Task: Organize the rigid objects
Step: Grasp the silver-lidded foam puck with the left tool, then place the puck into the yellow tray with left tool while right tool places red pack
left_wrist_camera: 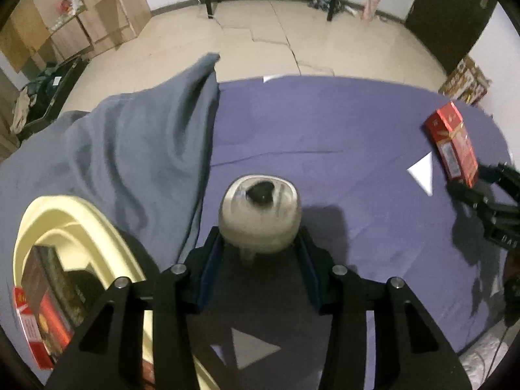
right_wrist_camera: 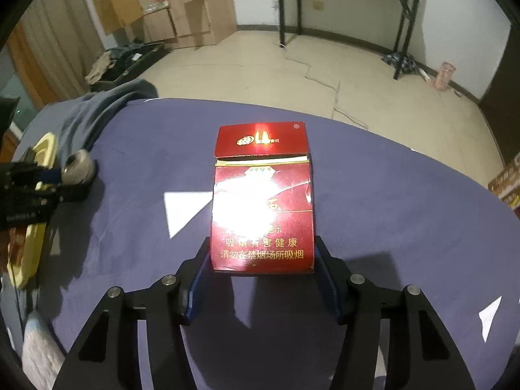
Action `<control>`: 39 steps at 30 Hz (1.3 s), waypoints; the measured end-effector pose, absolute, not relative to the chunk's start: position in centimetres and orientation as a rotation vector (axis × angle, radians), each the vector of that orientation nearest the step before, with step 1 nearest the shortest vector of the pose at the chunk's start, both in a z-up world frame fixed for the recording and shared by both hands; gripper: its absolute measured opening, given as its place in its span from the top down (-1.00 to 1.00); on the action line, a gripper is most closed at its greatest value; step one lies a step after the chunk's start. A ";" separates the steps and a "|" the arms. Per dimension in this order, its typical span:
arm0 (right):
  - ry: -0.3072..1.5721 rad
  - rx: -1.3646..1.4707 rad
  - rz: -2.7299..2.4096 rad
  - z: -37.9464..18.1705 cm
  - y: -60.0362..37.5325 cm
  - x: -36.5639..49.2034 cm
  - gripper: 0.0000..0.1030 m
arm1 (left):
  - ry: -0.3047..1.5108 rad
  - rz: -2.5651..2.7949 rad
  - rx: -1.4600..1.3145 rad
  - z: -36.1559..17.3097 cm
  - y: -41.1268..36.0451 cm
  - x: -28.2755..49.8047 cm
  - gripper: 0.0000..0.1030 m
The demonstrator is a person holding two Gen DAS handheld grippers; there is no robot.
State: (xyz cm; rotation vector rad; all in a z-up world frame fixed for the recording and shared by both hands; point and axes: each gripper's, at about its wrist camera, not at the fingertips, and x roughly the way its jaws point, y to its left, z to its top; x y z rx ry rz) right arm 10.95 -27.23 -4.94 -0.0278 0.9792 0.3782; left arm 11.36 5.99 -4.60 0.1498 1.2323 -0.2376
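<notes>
My left gripper [left_wrist_camera: 260, 243] is shut on a round beige jar [left_wrist_camera: 260, 214] with a dark top, held just above the purple cloth; it also shows in the right wrist view [right_wrist_camera: 79, 167]. My right gripper [right_wrist_camera: 261, 260] is shut on a red cigarette box [right_wrist_camera: 263, 201], whose lid is partly open; the box also shows at the right of the left wrist view [left_wrist_camera: 453, 144]. A cream tray [left_wrist_camera: 87, 224] at the lower left holds a red box [left_wrist_camera: 35, 325] and a dark box [left_wrist_camera: 55, 279].
A purple cloth [left_wrist_camera: 325, 123] covers the table, with a rumpled grey cloth [left_wrist_camera: 130, 149] at the left. White triangle marks [left_wrist_camera: 422, 172] lie on the cloth. The floor, cardboard boxes [left_wrist_camera: 107, 16] and a black-legged table [right_wrist_camera: 341, 0] lie beyond the far edge.
</notes>
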 end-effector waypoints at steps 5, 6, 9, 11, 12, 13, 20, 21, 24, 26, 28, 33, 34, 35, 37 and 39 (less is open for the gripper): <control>0.934 -0.032 0.430 -3.5 -28.3 9.3 -0.09 | 1.184 -0.265 0.072 -1.2 6.6 9.5 0.97; 0.922 -0.043 0.445 -3.0 -28.3 8.8 -0.09 | 1.172 -0.271 0.045 -0.2 7.1 9.1 0.97; 0.883 -0.070 0.490 -2.0 -27.8 7.5 -0.09 | 1.199 -0.303 -0.002 0.3 7.9 9.5 0.97; 0.922 -0.067 0.496 -2.5 -27.3 7.3 -0.09 | 1.244 -0.267 0.049 -0.9 7.6 9.7 0.97; 0.931 -0.070 0.494 -2.9 -27.3 7.1 -0.09 | 1.258 -0.261 0.055 -1.6 7.7 10.1 0.98; 0.937 -0.076 0.495 -3.1 -27.3 6.9 -0.09 | 1.271 -0.268 0.049 -2.1 7.5 9.9 0.97; 0.978 -0.041 0.497 -3.6 -28.1 6.6 -0.09 | 1.224 -0.271 0.124 -2.4 5.5 10.2 -0.17; 0.985 -0.041 0.501 -3.7 -28.3 6.5 -0.09 | 1.223 -0.266 0.131 -2.4 5.3 10.5 -0.57; 0.982 -0.069 0.506 -3.2 -29.0 5.9 -0.09 | 1.197 -0.255 0.121 -2.5 5.1 10.9 -0.66; 0.984 -0.068 0.510 -3.0 -29.2 5.7 -0.09 | 1.221 -0.264 0.121 -3.4 5.0 11.3 -0.66; 0.992 -0.063 0.511 -3.0 -29.4 5.8 -0.09 | 1.255 -0.243 0.165 -4.8 4.8 11.7 -0.66; 0.998 -0.063 0.505 -3.2 -29.4 5.9 -0.09 | 1.258 -0.207 0.160 -6.6 4.0 11.7 -0.47; 1.000 -0.066 0.502 -3.4 -29.1 6.1 -0.09 | 1.258 -0.208 0.168 -6.7 3.8 11.7 -0.38; 1.001 -0.068 0.500 -3.6 -28.5 6.4 -0.09 | 1.258 -0.212 0.171 -6.8 3.6 11.7 -0.18; 1.000 -0.061 0.497 -3.7 -28.2 6.5 -0.09 | 1.248 -0.214 0.167 -6.5 3.3 11.7 -0.04; 1.004 -0.051 0.496 -3.8 -28.2 6.6 -0.09 | 1.247 -0.210 0.177 -6.4 3.0 11.5 -0.04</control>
